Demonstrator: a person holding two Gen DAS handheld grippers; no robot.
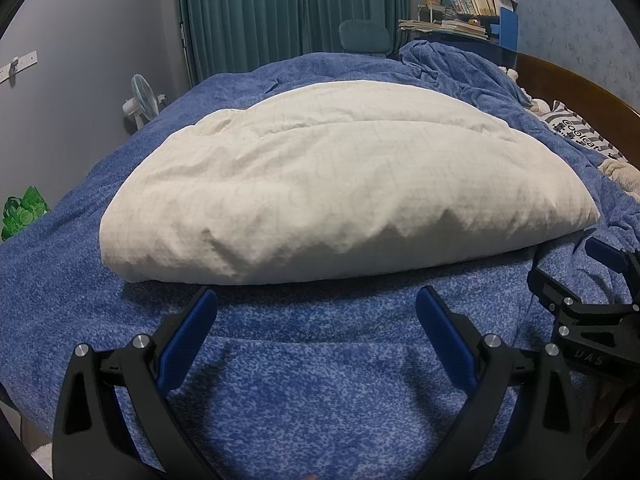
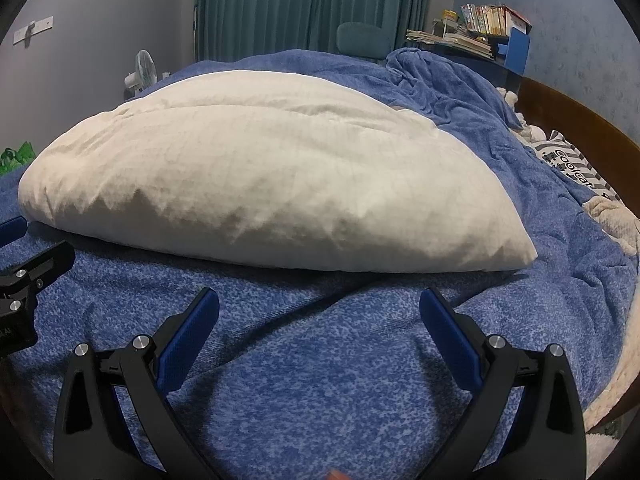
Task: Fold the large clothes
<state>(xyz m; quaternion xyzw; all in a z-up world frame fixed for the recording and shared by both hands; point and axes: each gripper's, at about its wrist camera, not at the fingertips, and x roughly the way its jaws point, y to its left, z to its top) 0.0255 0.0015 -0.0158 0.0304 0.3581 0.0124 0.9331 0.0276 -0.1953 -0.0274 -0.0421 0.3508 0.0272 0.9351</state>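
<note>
A large white quilted duvet [image 1: 340, 184] lies folded into a thick flat bundle on the blue blanket [image 1: 320, 360] of the bed; it also shows in the right wrist view [image 2: 260, 184]. My left gripper [image 1: 318, 300] is open and empty, its tips just short of the duvet's near folded edge. My right gripper [image 2: 320, 302] is open and empty, a little back from the same edge, toward its right part. The right gripper shows at the right edge of the left wrist view [image 1: 592, 280]; the left gripper shows at the left edge of the right wrist view [image 2: 24, 264].
A rumpled blue blanket heap [image 1: 460, 68] lies at the far right. A striped pillow [image 1: 580, 136] and a wooden headboard [image 1: 580, 84] are on the right. A white fan [image 1: 140, 100], teal curtains [image 1: 292, 12], a bookshelf [image 1: 472, 12] and a green bag [image 1: 24, 212] surround the bed.
</note>
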